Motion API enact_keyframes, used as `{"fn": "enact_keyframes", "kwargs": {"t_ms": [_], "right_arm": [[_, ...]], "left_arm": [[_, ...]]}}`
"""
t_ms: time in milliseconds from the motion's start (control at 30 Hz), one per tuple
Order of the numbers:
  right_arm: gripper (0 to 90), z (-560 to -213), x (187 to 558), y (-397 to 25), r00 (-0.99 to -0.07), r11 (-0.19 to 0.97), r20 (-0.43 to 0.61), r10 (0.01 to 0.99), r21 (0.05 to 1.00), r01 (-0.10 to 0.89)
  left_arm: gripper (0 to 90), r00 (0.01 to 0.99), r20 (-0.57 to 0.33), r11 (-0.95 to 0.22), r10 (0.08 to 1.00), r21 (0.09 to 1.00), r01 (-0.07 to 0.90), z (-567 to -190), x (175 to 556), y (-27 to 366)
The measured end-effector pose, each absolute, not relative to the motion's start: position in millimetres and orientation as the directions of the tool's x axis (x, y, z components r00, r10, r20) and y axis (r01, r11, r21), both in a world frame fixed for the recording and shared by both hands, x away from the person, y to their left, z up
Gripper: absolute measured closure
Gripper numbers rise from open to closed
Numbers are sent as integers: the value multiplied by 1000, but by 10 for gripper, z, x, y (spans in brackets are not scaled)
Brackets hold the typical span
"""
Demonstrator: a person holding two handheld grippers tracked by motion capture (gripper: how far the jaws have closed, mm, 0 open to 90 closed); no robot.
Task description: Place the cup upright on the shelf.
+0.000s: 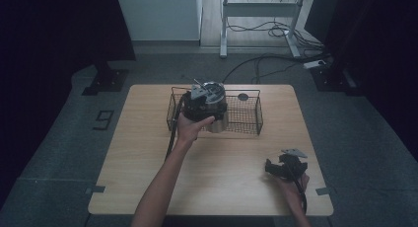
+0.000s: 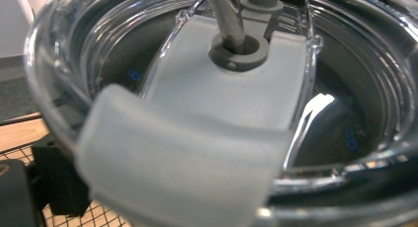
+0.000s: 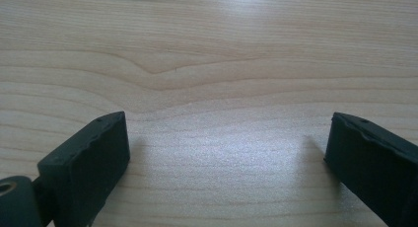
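Standing in the wire basket near the tabletop's far edge, the tumbler sat toward the basket's left end, its clear lid and grey slider close before the left gripper. Whether that gripper's jaws held the tumbler, I could not tell. The right gripper rested near the tabletop's near right corner, jaws wide apart and empty.

The wire basket stands across the far middle of the table, its walls fencing in the lidded tumbler at its left end. Bare wood lies open in front of it and between the right gripper's spread jaws.
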State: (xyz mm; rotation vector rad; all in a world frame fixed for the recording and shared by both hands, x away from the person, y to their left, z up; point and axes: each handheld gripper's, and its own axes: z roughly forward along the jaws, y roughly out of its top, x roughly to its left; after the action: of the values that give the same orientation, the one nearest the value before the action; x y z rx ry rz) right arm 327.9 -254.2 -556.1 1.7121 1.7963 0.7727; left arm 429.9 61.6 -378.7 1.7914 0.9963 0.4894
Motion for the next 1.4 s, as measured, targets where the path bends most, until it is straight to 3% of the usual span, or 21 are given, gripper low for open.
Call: {"fn": "enact_keyframes", "kwargs": {"t_ms": [1400], "right_arm": [[51,-5560,3274,-2544,-55,35,3,999,727,685]], "left_arm": [[40,481,-87,-185,872,853,488,-3828,4968,452]]}}
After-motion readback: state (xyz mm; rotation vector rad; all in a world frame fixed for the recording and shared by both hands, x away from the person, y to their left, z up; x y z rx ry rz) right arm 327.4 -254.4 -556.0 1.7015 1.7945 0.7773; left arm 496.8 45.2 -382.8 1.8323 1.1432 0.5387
